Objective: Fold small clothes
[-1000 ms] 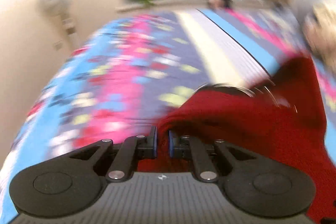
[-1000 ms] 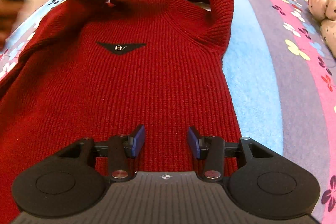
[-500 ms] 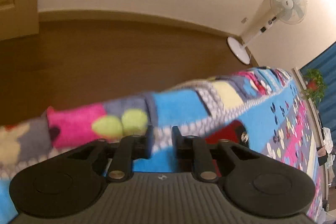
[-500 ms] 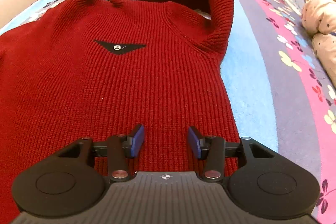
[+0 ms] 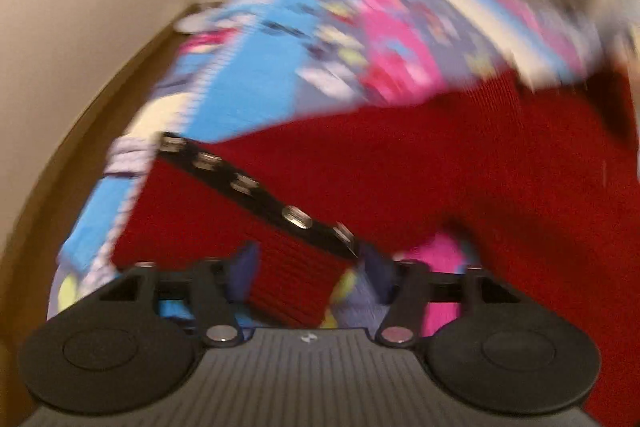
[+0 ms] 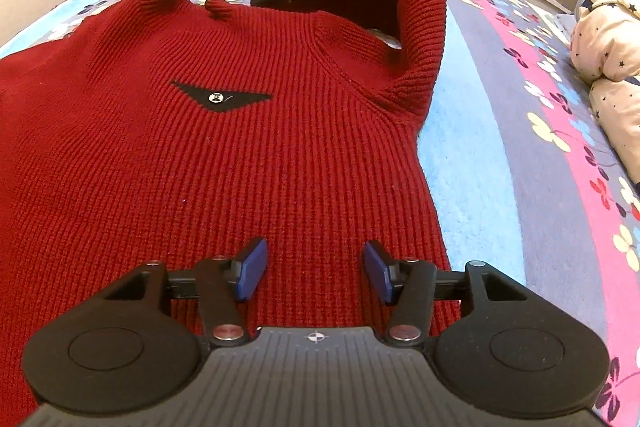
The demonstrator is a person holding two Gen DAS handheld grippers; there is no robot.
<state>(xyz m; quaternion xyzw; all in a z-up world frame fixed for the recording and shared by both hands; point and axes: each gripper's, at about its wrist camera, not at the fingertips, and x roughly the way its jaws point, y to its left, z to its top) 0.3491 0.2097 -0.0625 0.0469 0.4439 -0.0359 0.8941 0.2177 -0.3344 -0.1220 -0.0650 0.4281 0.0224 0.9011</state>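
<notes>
Both tongs are spread and pinching nothing, so I'd slide the left gripper (image 5: 306, 277) squarely onto the dark red ribbed knit sweater (image 6: 224, 163) flap with the black snap-button strip (image 5: 256, 187) right ahead of it, while the right gripper (image 6: 316, 273) hovers over the flat hem.

Left wrist: aimed low along the bedspread (image 5: 248, 95), close over a sleeve, blurred.
Right wrist: aimed low across the sweater (image 6: 224, 155) toward the window wall.
Shared: sweater (image 5: 460, 163), bedspread (image 6: 520, 155).

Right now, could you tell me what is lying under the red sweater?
The red sweater lies spread on a floral bedspread, whose blue, purple and pink stripes show past its edges. Whatever sits directly beneath the knit is covered. Both grippers, left gripper and right gripper, hover open above it.
</notes>
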